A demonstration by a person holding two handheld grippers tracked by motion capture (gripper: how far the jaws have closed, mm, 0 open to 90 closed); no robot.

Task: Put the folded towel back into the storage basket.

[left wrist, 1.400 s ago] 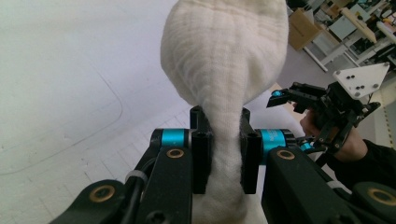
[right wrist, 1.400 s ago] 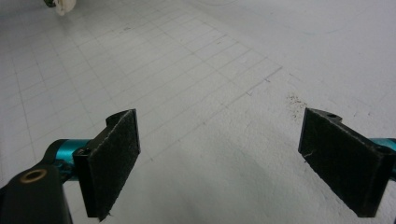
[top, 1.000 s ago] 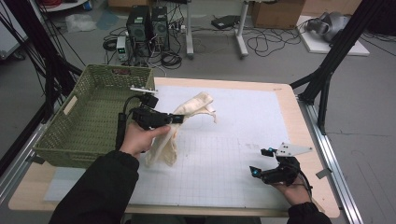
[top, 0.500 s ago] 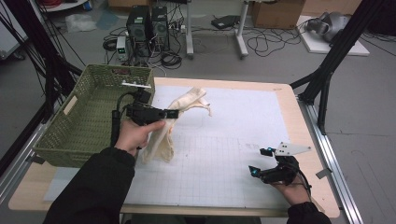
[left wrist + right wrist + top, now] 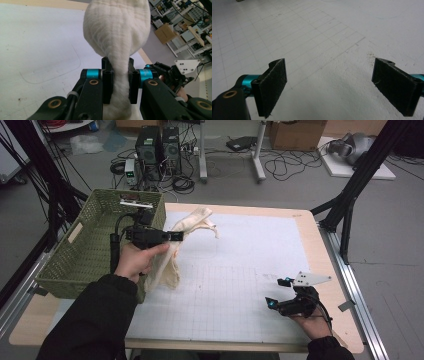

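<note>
left gripper [image 5: 172,236] pinching the cream cloth [image 5: 192,222]; right gripper [image 5: 274,292] spread, idle. we should lift the trailing end clear of the basket [image 5: 75,255] rim before dropping.

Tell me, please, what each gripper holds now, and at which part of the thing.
The left gripper is shut on the cream cloth, pinching a bunched fold near its middle; both ends hang free. The right gripper is open and holds nothing.
</note>
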